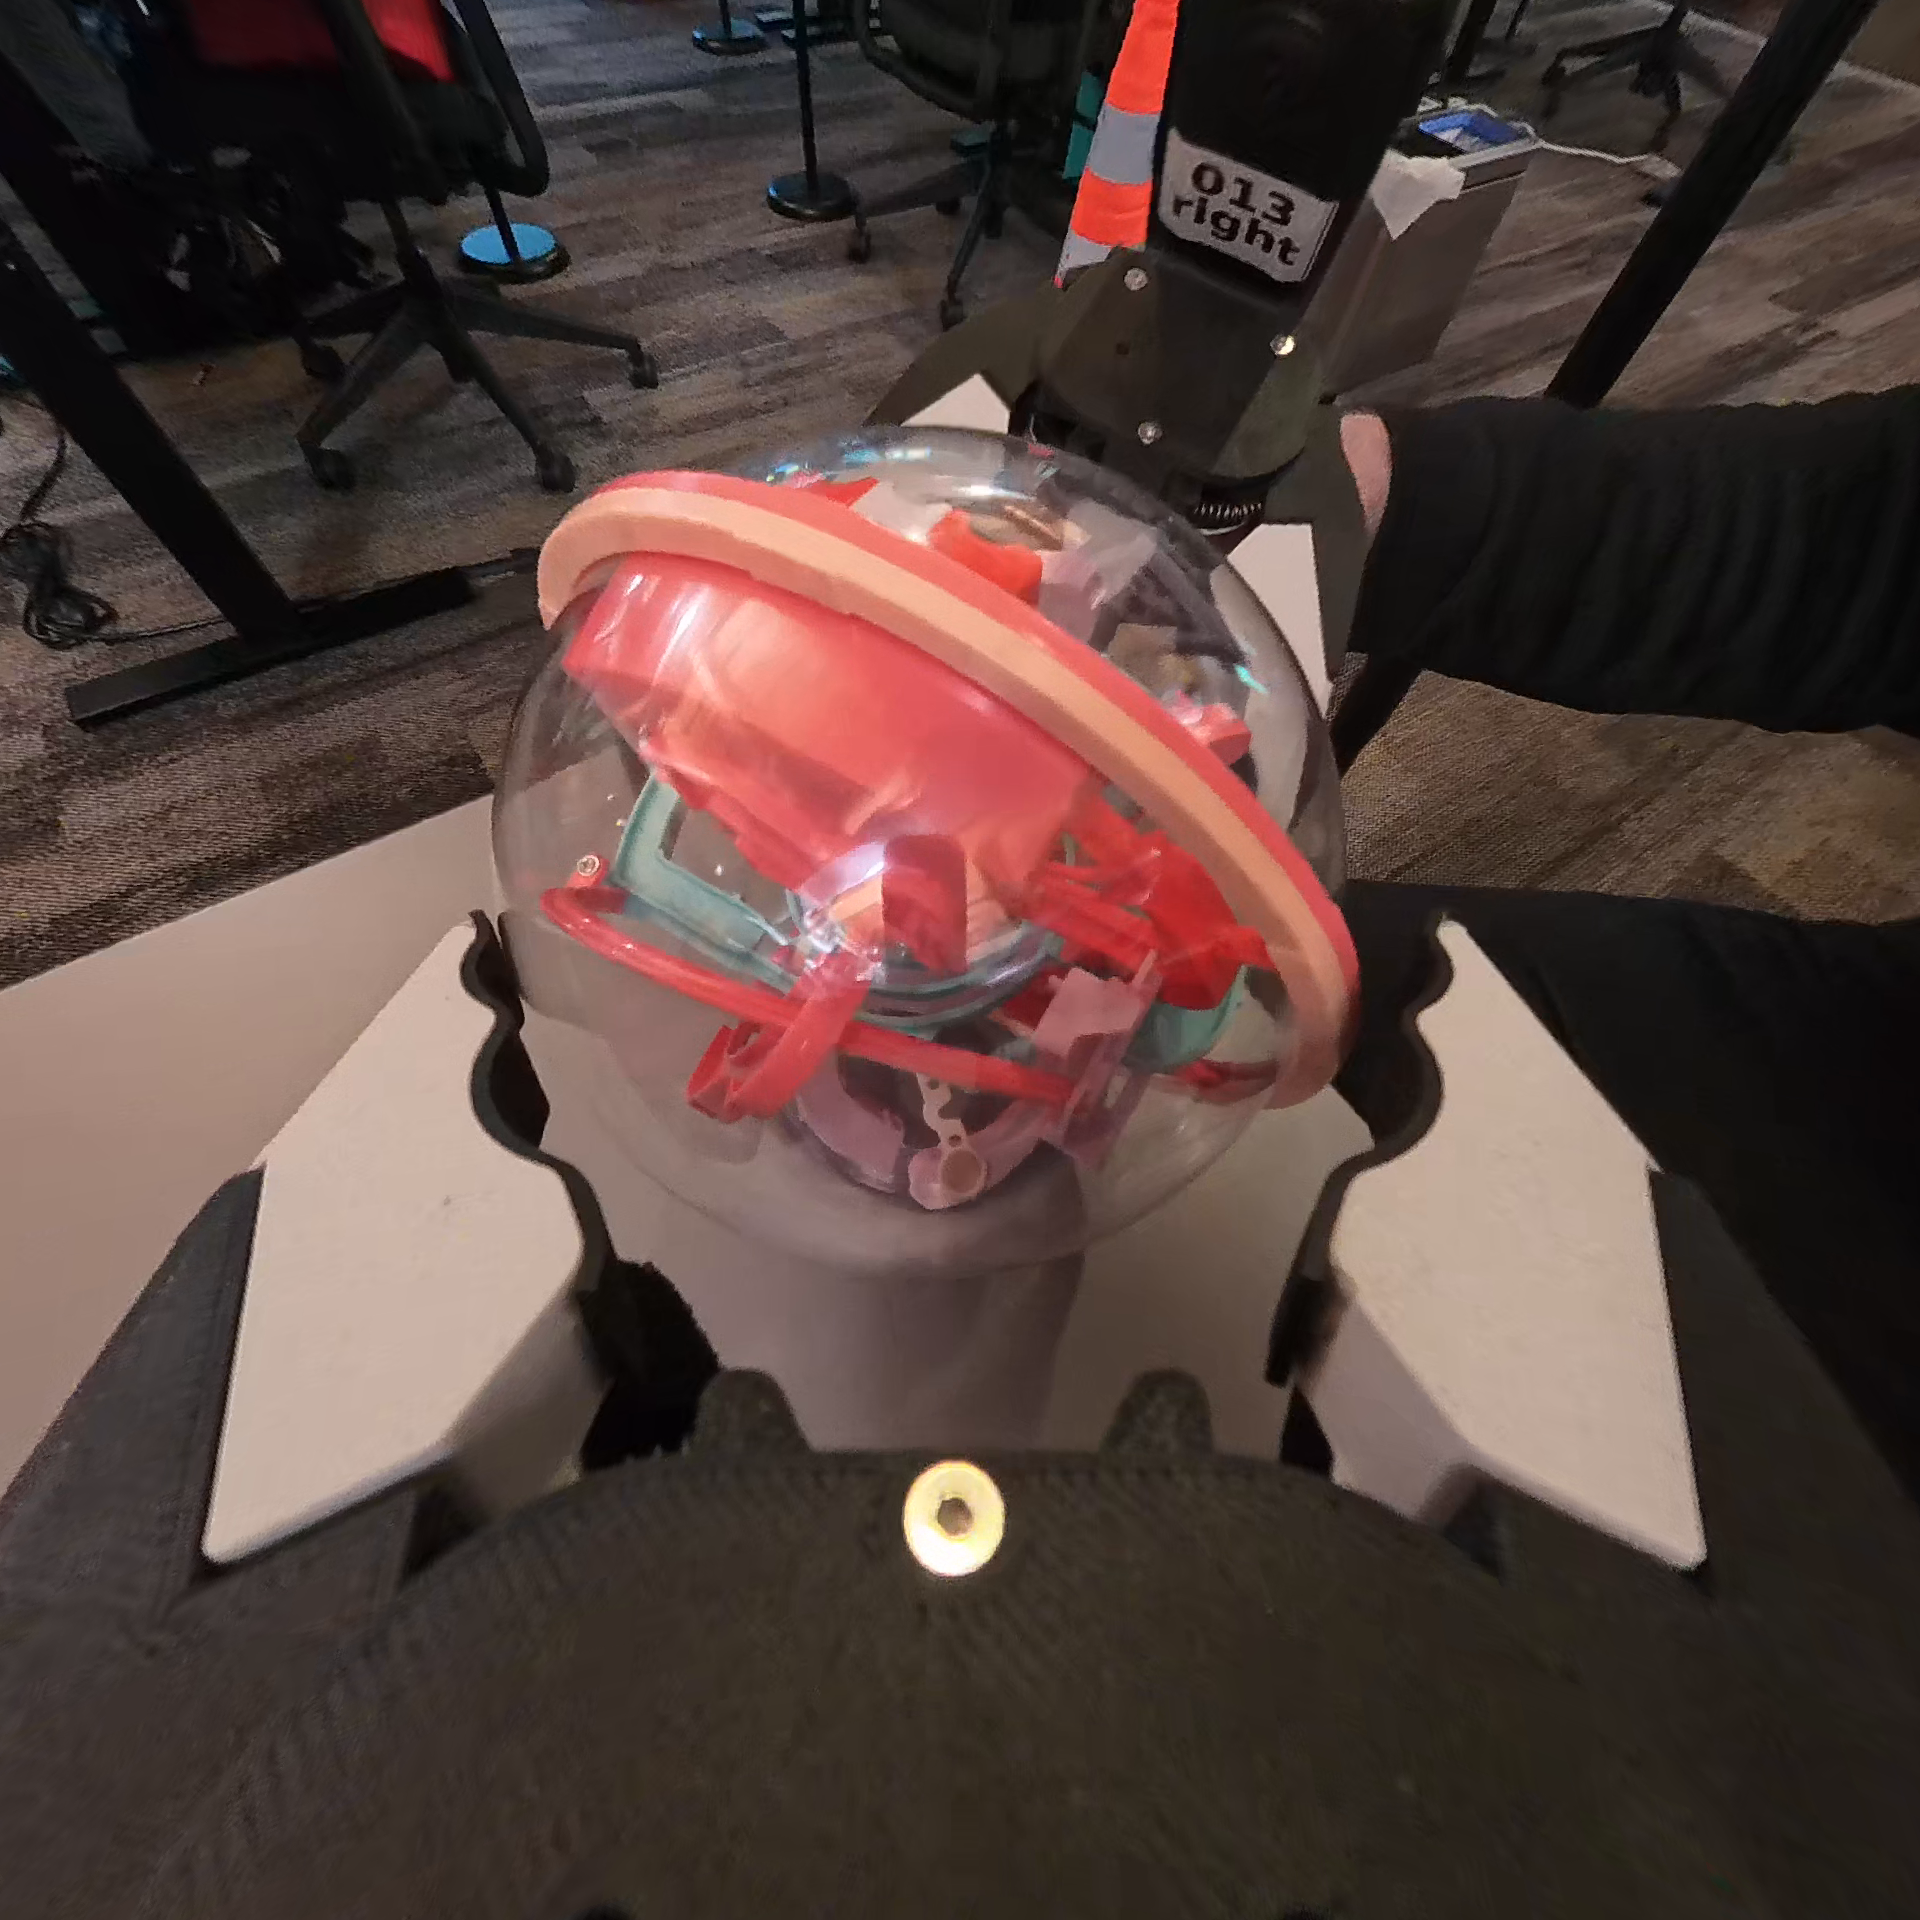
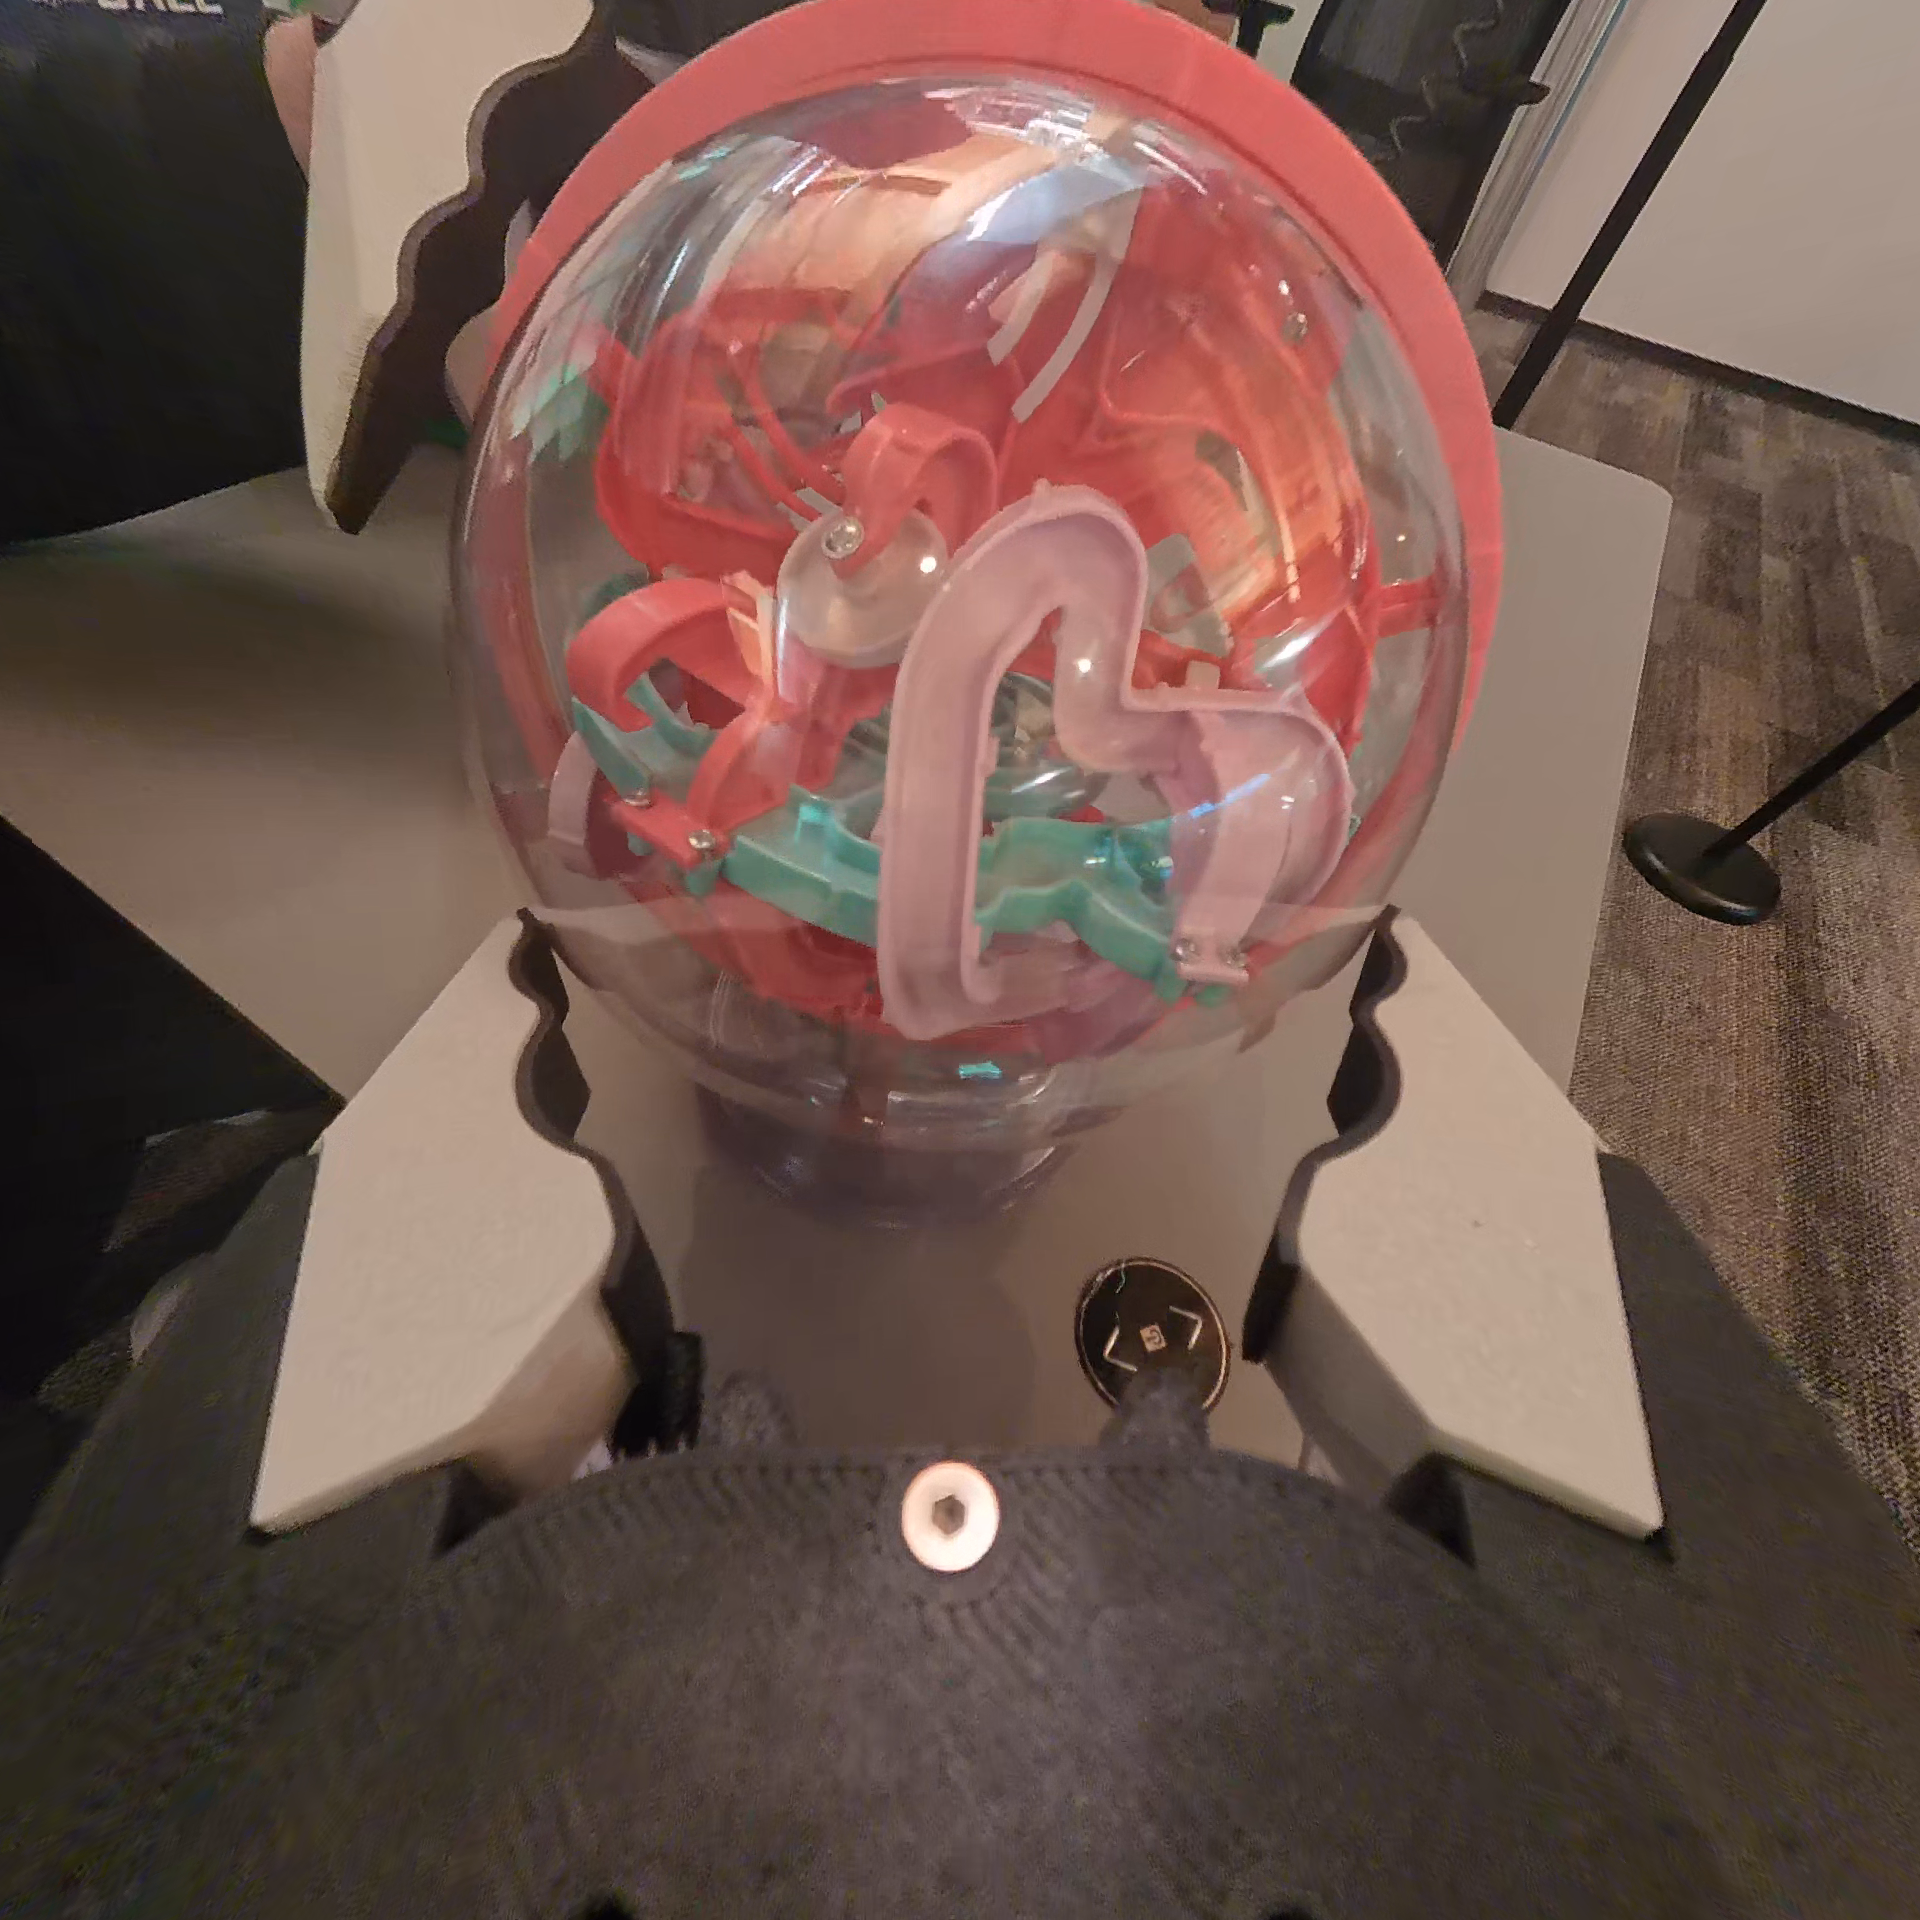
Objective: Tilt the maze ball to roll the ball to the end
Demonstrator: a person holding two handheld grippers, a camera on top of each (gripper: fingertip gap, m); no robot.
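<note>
Maze ball [image 1: 914, 831], a clear sphere with red, teal and lilac tracks inside and a red ring around its middle, sits between both claws above the white table [image 1: 156, 1091]. Left claw [image 1: 951, 1039] has its fingers spread wide, pressed against the sphere's sides. Right claw [image 2: 956, 997] holds it likewise from the opposite side. The ring tilts steeply. The small ball inside is hard to pick out, perhaps hidden by the tracks.
</note>
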